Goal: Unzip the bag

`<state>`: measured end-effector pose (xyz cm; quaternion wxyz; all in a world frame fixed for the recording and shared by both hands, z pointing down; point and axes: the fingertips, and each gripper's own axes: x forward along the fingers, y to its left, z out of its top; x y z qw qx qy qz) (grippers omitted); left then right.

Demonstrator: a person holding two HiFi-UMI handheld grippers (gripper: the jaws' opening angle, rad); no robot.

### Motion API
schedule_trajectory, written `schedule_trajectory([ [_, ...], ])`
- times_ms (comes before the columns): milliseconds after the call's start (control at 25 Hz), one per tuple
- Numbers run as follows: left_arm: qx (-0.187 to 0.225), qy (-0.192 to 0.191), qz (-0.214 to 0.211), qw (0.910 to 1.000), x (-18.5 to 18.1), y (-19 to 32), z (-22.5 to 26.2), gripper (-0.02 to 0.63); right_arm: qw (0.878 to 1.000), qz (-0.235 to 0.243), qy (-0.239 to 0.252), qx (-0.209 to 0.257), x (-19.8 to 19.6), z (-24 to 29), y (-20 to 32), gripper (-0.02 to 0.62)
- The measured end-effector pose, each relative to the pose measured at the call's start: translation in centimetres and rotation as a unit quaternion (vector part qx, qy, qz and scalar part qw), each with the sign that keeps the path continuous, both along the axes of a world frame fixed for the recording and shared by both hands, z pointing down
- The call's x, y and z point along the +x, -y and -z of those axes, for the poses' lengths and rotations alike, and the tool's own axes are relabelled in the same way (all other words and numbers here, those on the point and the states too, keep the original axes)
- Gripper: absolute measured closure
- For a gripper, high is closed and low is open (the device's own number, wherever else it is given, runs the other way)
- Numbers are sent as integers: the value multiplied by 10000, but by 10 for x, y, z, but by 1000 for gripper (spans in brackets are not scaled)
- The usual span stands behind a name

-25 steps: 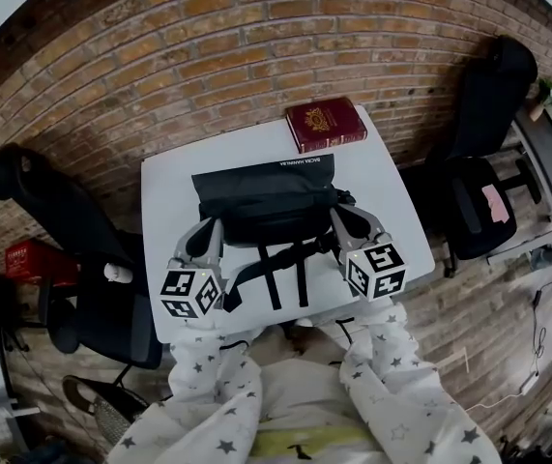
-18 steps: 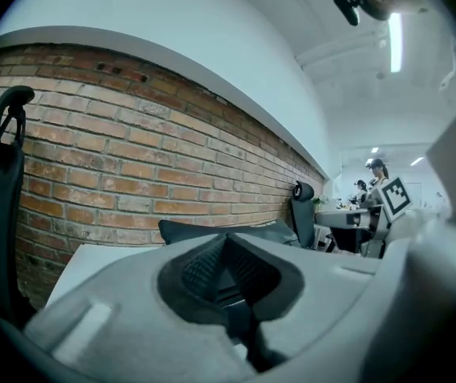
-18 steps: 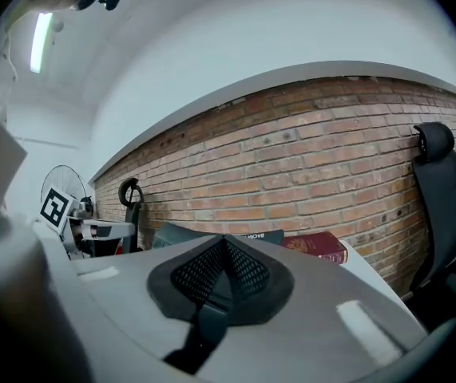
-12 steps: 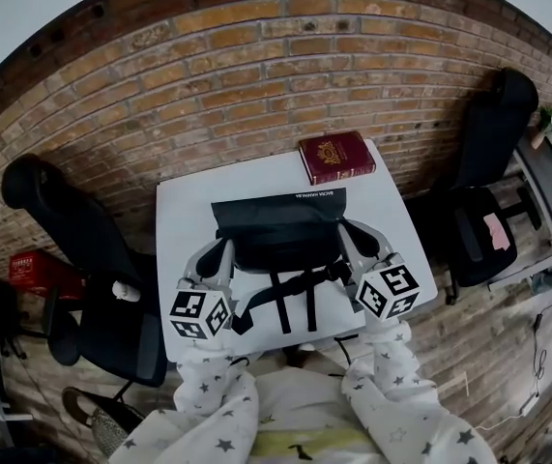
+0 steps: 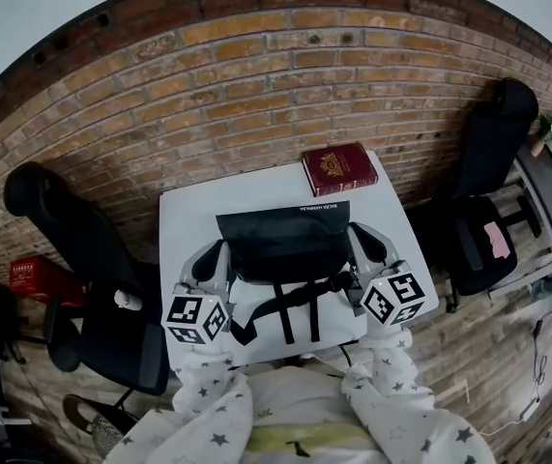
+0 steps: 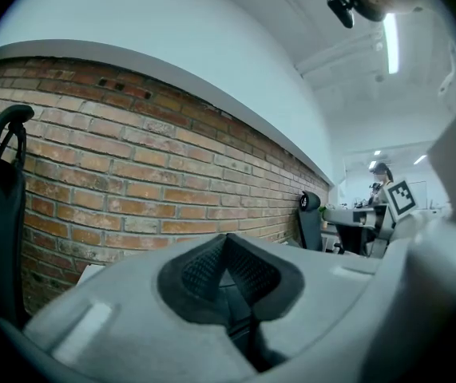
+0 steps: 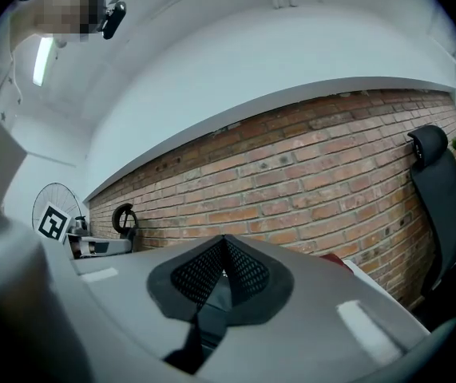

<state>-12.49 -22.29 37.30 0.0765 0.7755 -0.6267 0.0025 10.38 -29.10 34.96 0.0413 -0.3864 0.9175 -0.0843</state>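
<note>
The black bag (image 5: 283,245) is lying at the middle of the white table (image 5: 181,222), its straps (image 5: 291,313) trailing toward six o'clock. Its zip cannot be made out from the head view, and the pale lettering along its twelve o'clock edge is too small to read.

The left gripper (image 5: 217,254) is sitting at the bag's nine o'clock side and the right gripper (image 5: 358,240) at its three o'clock side. From above, both sets of tips are lying tight against the dark fabric, so contact cannot be judged there.

In the left gripper view the ribbed pads (image 6: 200,268) are meeting at their tips with nothing showing between them – the claw is fully closed and looking out at a brick wall (image 6: 132,178). In the right gripper view the pads (image 7: 200,274) are likewise pressing together on nothing visible. Neither gripper view is showing the bag.

A red book (image 5: 338,169) is lying at the bag's one o'clock, near the table corner. Black office chairs are standing at nine o'clock (image 5: 68,245) and three o'clock (image 5: 493,158) of the table, the right one partly cut off by the frame. The person's star-print sleeves (image 5: 208,399) are filling the six o'clock edge – the hands themselves are hidden behind the marker cubes.
</note>
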Motion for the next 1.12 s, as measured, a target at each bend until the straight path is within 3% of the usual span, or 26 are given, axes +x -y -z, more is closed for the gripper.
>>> schedule_trajectory([
  [1120,62,6,97,9999,-16,19,0,607,9993,-289,185,-140,7,-14,22,588],
])
